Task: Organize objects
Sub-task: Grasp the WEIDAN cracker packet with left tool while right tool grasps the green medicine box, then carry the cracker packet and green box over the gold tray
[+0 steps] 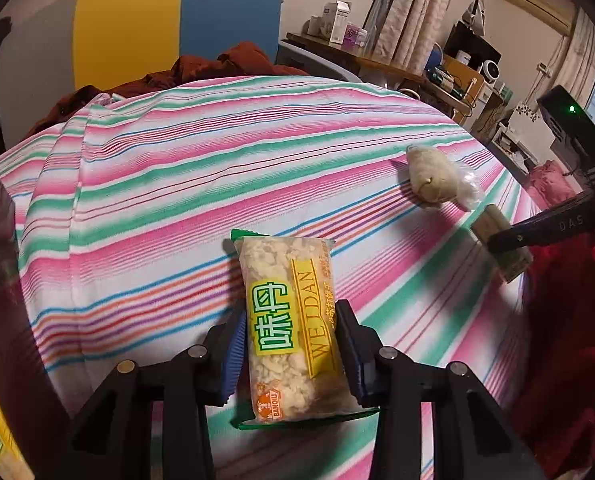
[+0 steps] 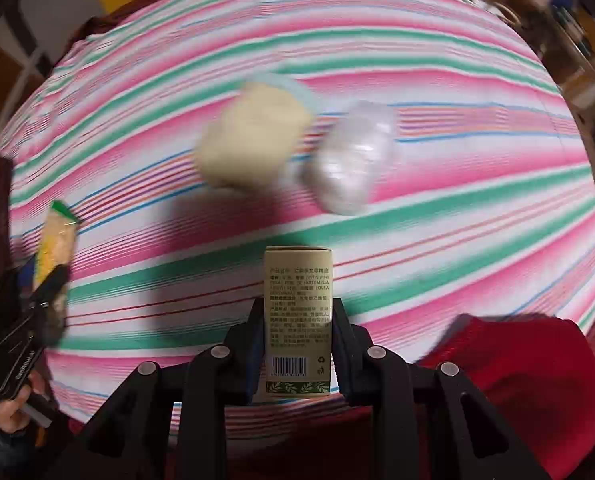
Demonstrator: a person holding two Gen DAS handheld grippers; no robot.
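Note:
My left gripper [image 1: 291, 312] is shut on a clear snack packet [image 1: 289, 320] with a green and yellow label, held above the striped cloth [image 1: 177, 184]. The packet also shows at the left of the right wrist view [image 2: 55, 248]. My right gripper [image 2: 297, 304] is shut on a small olive carton [image 2: 298, 316] with printed text and a barcode; the carton shows at the right of the left wrist view [image 1: 497, 240]. A beige bun in clear wrap [image 2: 249, 140] lies on the cloth ahead of the carton, with a clear plastic wrap bundle [image 2: 353, 160] beside it.
The pink, green and white striped cloth covers a bed-like surface. Red fabric [image 2: 529, 380] lies at its near right edge and dark red fabric [image 1: 217, 64] at its far edge. A cluttered desk [image 1: 377, 56] stands beyond. The right wrist view is motion-blurred.

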